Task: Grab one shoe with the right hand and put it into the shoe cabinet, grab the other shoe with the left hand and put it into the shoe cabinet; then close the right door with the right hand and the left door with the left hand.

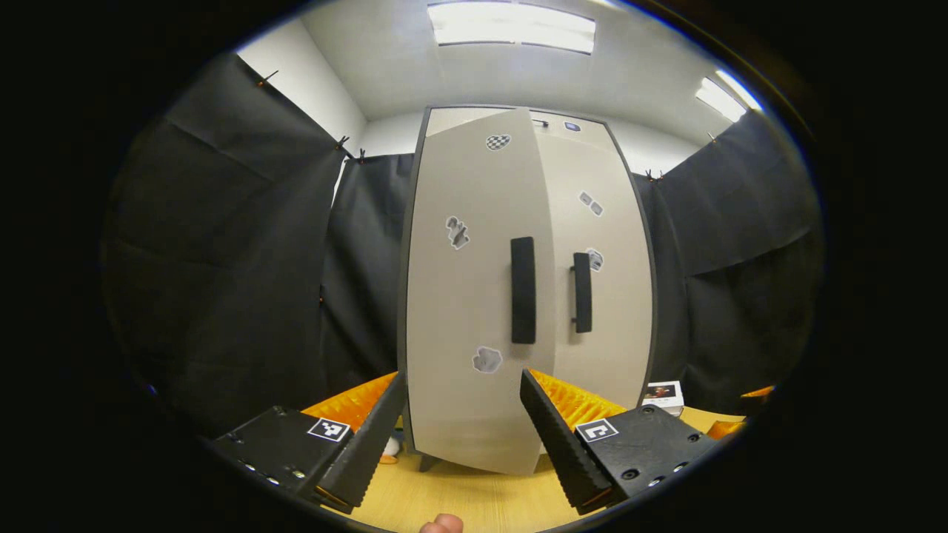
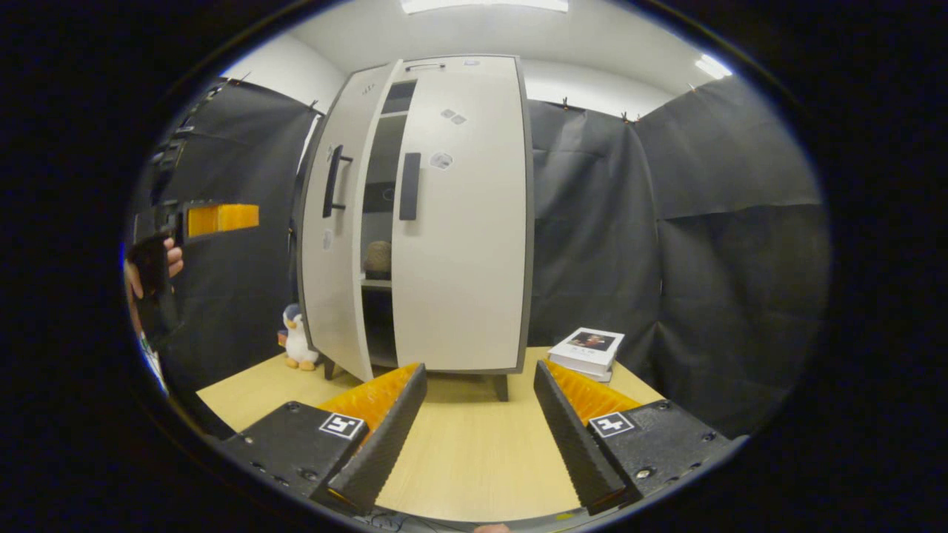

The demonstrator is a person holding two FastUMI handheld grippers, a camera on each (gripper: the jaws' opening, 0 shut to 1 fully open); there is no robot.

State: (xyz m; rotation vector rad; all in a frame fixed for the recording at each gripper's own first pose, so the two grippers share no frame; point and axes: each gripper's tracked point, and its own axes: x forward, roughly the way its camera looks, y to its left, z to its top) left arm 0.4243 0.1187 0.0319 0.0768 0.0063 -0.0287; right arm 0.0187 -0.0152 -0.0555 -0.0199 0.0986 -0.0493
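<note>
The pale shoe cabinet [image 1: 474, 244] stands close in front of my left gripper [image 1: 463, 379], which is open with its fingers on either side of the lower left door [image 1: 459, 311]. That door stands ajar and its black handle [image 1: 523, 290] faces me. In the right gripper view the right door [image 2: 463, 222] is closed, and through the gap beside it a brownish shoe [image 2: 378, 259] rests on a shelf. My right gripper [image 2: 480, 370] hangs open over the wooden table [image 2: 474, 444], holding nothing. The left gripper [image 2: 196, 220], in a hand, is at the far left.
A toy penguin [image 2: 298, 337] stands on the table to the left of the cabinet. A stack of books [image 2: 589, 348] lies to the cabinet's right. Black cloth walls close in the booth on all sides.
</note>
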